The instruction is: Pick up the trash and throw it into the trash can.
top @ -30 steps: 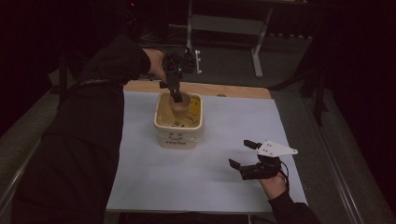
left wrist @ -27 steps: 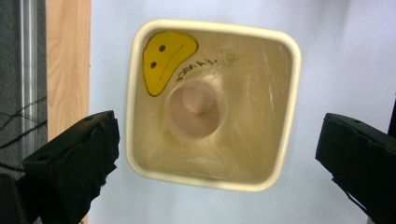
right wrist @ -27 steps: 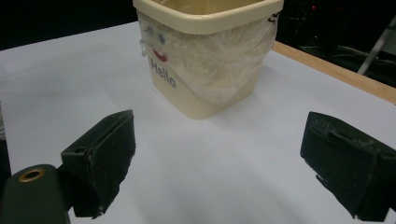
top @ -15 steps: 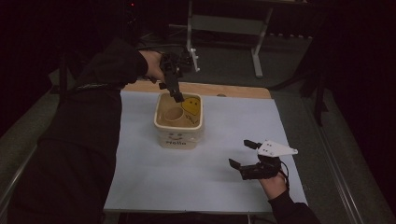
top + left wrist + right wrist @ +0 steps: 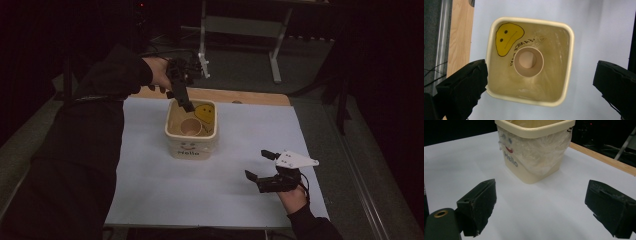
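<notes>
A cream square bin (image 5: pixel 192 145) marked "Hello" stands on the white sheet, toward the back. A cardboard tube (image 5: pixel 190 127) stands upright inside it, seen end-on in the left gripper view as a tube (image 5: pixel 527 61). A yellow smiley face (image 5: pixel 507 37) is on the bin's inner wall. My left gripper (image 5: pixel 187 106) hovers just above the bin's back rim (image 5: pixel 571 50), pointing down, open and holding nothing. My right gripper (image 5: pixel 256 163) rests low on the sheet at the front right, open, facing the bin (image 5: pixel 534 157) from a distance.
The white sheet (image 5: pixel 225 200) covers most of the table; a strip of bare wood (image 5: pixel 250 96) shows along the far edge. Metal stand legs (image 5: pixel 275 65) rise behind the table. Crinkled clear film (image 5: pixel 541 152) wraps the bin's outer wall.
My left gripper has lifted up and back out of the bin, leaving the cardboard tube inside. The right gripper has stayed where it was.
</notes>
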Action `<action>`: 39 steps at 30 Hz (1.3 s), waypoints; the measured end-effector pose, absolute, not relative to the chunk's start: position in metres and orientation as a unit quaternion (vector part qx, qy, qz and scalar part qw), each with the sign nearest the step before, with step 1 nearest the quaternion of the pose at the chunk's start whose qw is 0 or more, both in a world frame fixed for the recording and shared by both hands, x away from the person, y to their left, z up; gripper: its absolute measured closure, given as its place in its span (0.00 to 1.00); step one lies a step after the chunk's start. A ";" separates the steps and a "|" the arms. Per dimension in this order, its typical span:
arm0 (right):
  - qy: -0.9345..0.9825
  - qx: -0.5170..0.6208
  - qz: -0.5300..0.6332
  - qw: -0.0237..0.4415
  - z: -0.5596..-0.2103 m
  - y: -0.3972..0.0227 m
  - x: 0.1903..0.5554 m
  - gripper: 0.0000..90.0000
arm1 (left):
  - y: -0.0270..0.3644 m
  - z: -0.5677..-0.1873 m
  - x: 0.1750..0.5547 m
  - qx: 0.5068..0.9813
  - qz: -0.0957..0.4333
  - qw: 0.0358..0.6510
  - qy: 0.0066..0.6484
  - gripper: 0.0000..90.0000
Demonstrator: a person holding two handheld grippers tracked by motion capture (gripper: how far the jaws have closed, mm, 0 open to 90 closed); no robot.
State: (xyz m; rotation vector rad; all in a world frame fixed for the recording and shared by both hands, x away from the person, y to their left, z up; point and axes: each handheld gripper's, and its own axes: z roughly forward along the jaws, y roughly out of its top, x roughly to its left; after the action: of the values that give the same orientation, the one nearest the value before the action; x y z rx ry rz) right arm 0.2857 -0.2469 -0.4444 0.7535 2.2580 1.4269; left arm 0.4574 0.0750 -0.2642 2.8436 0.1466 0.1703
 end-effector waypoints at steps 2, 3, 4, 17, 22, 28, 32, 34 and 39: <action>0.800 0.267 0.505 0.182 -0.444 -0.247 0.285 0.11 | 0.079 -0.263 0.453 0.986 0.060 0.147 0.051 0.01; 0.800 0.267 0.506 0.183 -0.444 -0.247 0.285 0.11 | 0.081 -0.263 0.451 0.985 0.063 0.152 0.052 0.01; 0.799 0.267 0.506 0.183 -0.444 -0.247 0.285 0.11 | 0.084 -0.262 0.449 0.984 0.062 0.156 0.053 0.01; 0.799 0.266 0.506 0.183 -0.444 -0.247 0.285 0.11 | 0.116 -0.271 0.421 0.978 0.054 0.187 0.076 0.01; 0.800 0.266 0.506 0.183 -0.444 -0.246 0.285 0.11 | 0.129 -0.279 0.410 0.974 0.062 0.201 0.082 0.01; 0.800 0.267 0.506 0.183 -0.444 -0.246 0.285 0.11 | 0.142 -0.293 0.401 0.973 0.051 0.207 0.088 0.01; 0.800 0.268 0.505 0.183 -0.444 -0.246 0.285 0.11 | 0.153 -0.301 0.393 0.969 0.046 0.222 0.093 0.01; 0.800 0.268 0.505 0.182 -0.445 -0.246 0.285 0.11 | 0.157 -0.306 0.388 0.968 0.044 0.227 0.093 0.01; 0.800 0.269 0.504 0.182 -0.445 -0.246 0.285 0.11 | 0.168 -0.324 0.377 0.966 0.034 0.236 0.100 0.01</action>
State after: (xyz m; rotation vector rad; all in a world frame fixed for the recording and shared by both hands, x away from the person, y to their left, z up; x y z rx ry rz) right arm 0.2853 -0.2457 -0.4446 0.7587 2.2597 1.4236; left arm 0.3773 0.1677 -0.3236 2.6485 0.2750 0.0939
